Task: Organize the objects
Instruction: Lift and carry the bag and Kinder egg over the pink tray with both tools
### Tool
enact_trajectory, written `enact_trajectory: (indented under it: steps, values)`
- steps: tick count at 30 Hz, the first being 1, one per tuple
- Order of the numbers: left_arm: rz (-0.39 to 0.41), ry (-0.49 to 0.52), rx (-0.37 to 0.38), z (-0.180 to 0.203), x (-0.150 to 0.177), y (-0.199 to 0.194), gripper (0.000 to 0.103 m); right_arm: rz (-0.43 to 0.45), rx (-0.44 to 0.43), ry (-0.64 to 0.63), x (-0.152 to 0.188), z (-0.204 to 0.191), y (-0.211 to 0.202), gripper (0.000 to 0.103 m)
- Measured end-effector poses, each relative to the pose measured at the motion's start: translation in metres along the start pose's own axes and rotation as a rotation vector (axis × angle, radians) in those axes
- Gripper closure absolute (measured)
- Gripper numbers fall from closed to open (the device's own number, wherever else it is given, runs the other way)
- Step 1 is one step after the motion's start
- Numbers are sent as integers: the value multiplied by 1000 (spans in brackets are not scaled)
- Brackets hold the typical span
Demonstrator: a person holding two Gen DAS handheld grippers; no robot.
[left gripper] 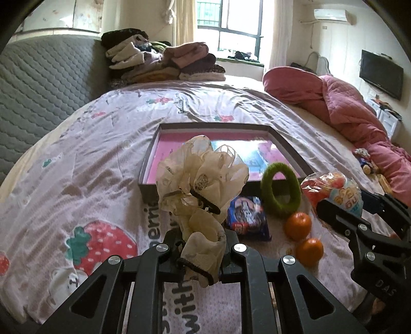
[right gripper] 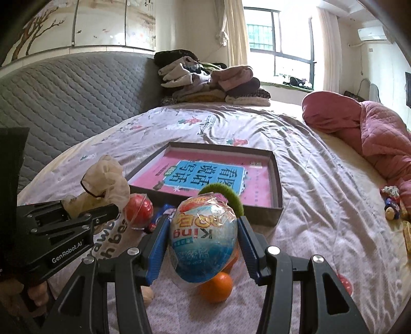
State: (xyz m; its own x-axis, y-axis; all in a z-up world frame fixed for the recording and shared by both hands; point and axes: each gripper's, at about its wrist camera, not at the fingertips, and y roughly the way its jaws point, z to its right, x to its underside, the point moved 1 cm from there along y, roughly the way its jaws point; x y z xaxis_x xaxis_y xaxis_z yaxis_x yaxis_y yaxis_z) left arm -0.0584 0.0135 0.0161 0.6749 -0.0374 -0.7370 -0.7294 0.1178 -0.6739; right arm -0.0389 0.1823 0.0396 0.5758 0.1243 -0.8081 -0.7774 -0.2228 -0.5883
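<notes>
**Both grippers loaded above the bedspread**

The left gripper (left gripper: 203,253) is clamped tight on a cream, gauzy scrunchie (left gripper: 203,179), whose ruffles billow up out of the narrow gap between the fingers. The right gripper (right gripper: 203,240) has its blue-padded fingers (right gripper: 156,246) set fairly wide apart and pressed against both sides of a plastic-wrapped toy egg (right gripper: 203,239), which is held off the bed.

Below and around them, on the strawberry-print bedspread (left gripper: 90,159), lie two oranges (left gripper: 298,226), touching or almost so, a blue snack packet (left gripper: 248,218) and a green fuzzy ring (left gripper: 281,191) that leans on the near wall of a shallow dark box (left gripper: 290,151). A pink and blue book (right gripper: 210,177) lies flat inside the box. In the right wrist view a red ball in clear wrap (right gripper: 138,208) sits just beside the left gripper's tip.

Farther off, folded clothes (left gripper: 164,61) are stacked against a grey quilted headboard (left gripper: 46,84), a pink quilt (left gripper: 346,108) is bunched along the right edge, and a window (left gripper: 231,25), a wall television (left gripper: 381,74) and an air conditioner (left gripper: 331,14) mark the room.
</notes>
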Motion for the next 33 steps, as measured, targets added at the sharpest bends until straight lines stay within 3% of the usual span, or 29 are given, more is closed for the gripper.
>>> enact_trajectory:
  steps: [11, 33]
  values:
    - [18, 20, -9, 6, -28, 14, 87, 20, 14, -5, -23, 9, 12, 50]
    - [-25, 23, -23, -3, -84, 72, 86, 18, 82, 15, -73, 53, 66, 50]
